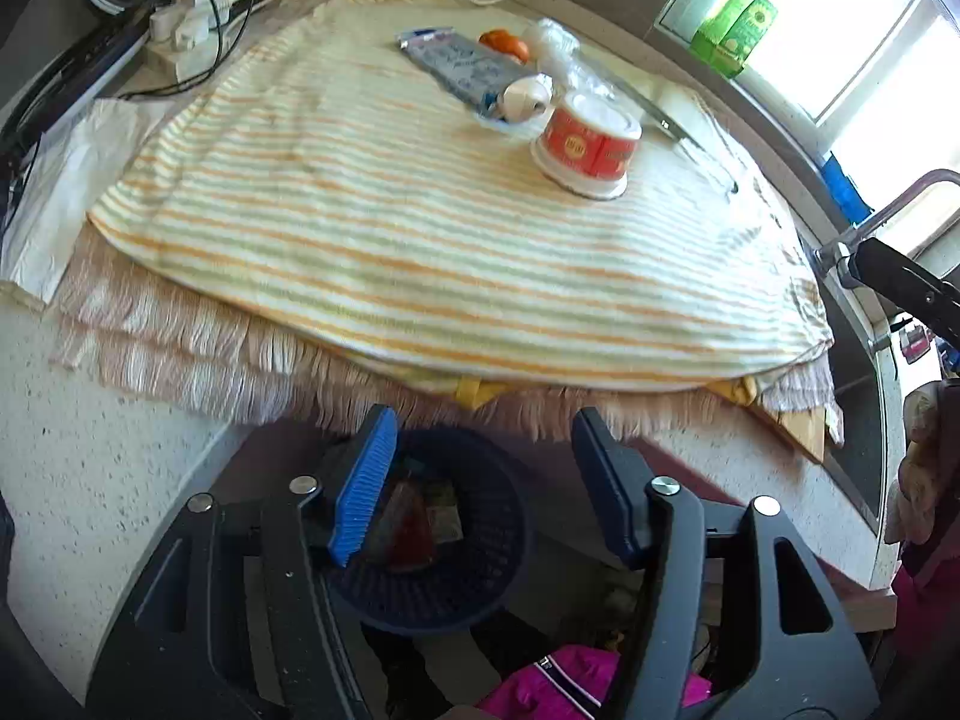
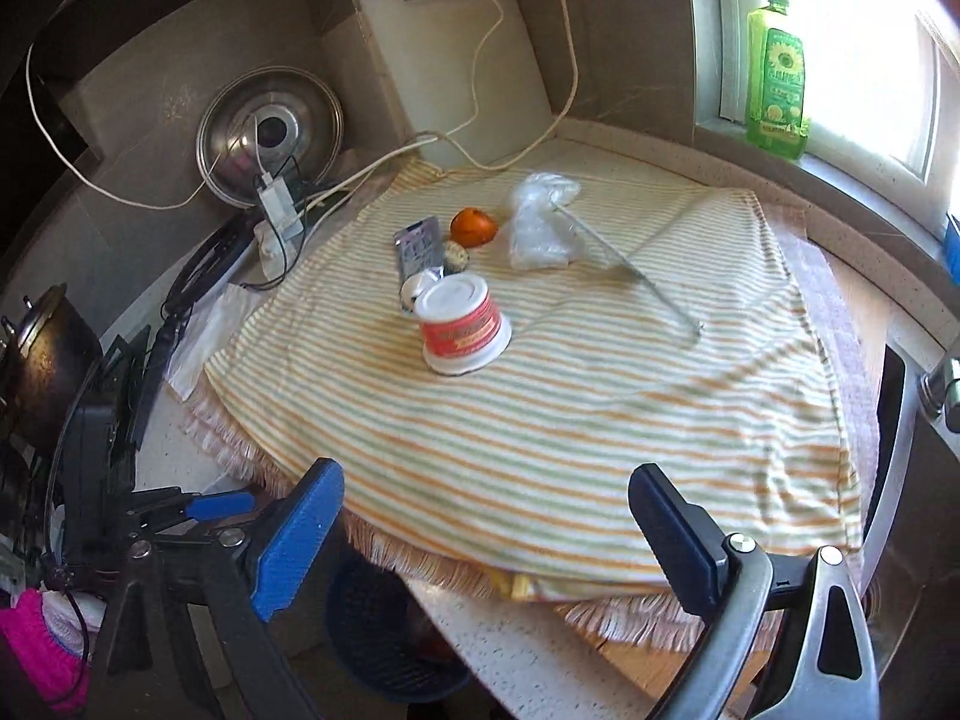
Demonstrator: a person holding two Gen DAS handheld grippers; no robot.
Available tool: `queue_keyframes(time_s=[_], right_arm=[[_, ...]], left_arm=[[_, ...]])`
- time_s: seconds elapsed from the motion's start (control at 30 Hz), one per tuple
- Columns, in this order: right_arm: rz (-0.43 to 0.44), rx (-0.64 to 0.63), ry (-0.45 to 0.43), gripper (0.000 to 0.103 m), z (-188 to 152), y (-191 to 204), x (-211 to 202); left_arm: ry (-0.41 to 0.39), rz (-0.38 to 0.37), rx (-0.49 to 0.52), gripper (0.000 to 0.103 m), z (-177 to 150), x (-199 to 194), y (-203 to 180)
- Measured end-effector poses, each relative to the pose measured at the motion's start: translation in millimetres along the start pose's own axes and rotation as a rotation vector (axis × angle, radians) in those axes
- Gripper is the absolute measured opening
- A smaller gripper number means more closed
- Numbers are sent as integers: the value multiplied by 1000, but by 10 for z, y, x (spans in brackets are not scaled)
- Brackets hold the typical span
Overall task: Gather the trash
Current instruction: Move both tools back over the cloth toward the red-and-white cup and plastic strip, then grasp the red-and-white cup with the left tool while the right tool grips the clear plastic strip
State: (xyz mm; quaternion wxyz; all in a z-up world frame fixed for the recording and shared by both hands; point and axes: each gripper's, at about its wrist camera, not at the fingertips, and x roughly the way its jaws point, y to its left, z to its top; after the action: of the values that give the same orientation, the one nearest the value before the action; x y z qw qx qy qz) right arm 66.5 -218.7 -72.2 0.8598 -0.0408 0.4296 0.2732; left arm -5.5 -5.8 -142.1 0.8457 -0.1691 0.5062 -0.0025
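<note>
The left tool [image 1: 480, 486] hangs with its blue-padded fingers apart and nothing between them, past the near edge of the tabletop [image 1: 90, 468] and right above a dark blue basket [image 1: 480, 588] that sits below it; inside the basket lie a reddish wrapper [image 1: 408, 531] and some other scraps too blurred to name. The right tool [image 2: 486, 531] is also spread wide and holds nothing, poised over the near edge of a striped cloth [image 2: 570, 420] that covers the tabletop. Ahead of both tools, well apart from them toward the far side of the cloth, the trash is gathered in a loose cluster: an upturned red and white cup [image 2: 462, 324] stands nearest, with a small white lid [image 2: 414, 288] touching its far left side. Beyond that lies a flat silvery packet [image 2: 417, 243], and just right of the packet sits an orange peel [image 2: 474, 227]. A crumpled clear plastic bag [image 2: 543, 222] rests further right, and a thin metal stick [image 2: 630, 267] runs from the bag toward the right. In the right wrist view the left tool appears low at the left, beside the tabletop edge.
</note>
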Motion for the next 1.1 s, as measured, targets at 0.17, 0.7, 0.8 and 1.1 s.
queue_keyframes(time_s=[0.17, 0.7, 0.8, 1.1], right_arm=[[3, -9, 5, 103, 329, -208, 53], [77, 84, 126, 101, 1125, -913, 770], [57, 34, 144, 101, 1229, -914, 928], [16, -45, 231, 87, 1400, -925, 1438]], left_arm=[[-52, -7, 23, 66, 337, -19, -188], [-98, -26, 4, 66, 962, 393, -692], [-92, -13, -11, 66, 1055, 516, -710], [-62, 11, -67, 66, 1280, 860, -669]])
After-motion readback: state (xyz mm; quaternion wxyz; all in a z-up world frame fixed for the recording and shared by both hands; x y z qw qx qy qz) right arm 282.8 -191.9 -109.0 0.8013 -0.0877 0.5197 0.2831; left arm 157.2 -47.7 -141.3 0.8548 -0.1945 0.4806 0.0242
